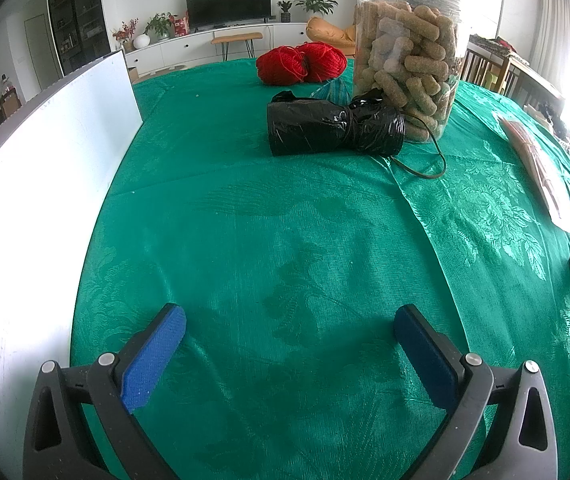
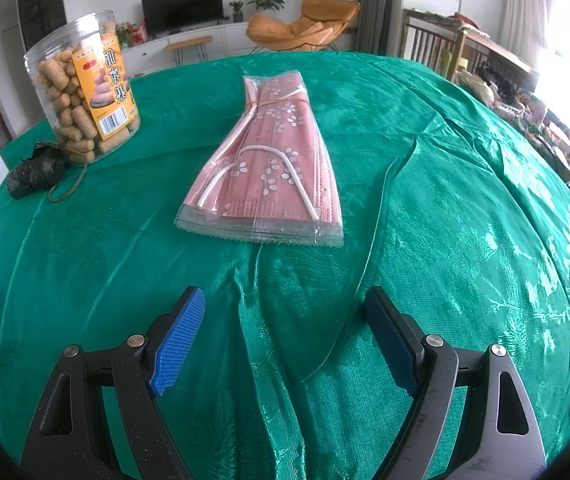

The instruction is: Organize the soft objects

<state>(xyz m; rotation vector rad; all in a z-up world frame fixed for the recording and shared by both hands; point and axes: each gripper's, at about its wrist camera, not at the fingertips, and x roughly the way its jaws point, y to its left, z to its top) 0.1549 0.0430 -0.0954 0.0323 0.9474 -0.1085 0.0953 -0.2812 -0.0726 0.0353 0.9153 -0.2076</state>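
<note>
The left tongs (image 1: 289, 316) stand wide open above the green patterned tablecloth (image 1: 285, 240) of the counter, with nothing between the blue ribbed pads (image 1: 153, 360). The right tongs (image 2: 285, 312) are likewise spread wide and empty, hanging over a creased part of the same cloth.

Landmark: the clear plastic jar of tan cylindrical snacks (image 1: 407, 60), standing upright on the counter.

- Black plastic bag roll (image 1: 333, 126): lies on its side directly in front of the jar, touching or just short of its base; contact cannot be determined. A thin dark cord (image 1: 425, 168) loops from it onto the cloth.
- Two red yarn balls (image 1: 301, 62): behind and to the left of the jar, near the far counter edge.
- Sealed clear packet of pink floral face masks (image 2: 269, 164): lies flat to the right of the jar, well apart from it, directly ahead of the right tongs.
- White upright board (image 1: 45, 180): bounds the counter along its left side, far left of the jar.

Open cloth extends from both tongs to the roll and the packet without obstruction. The counter's far edge runs behind the jar; its right edge curves away beyond the packet.
</note>
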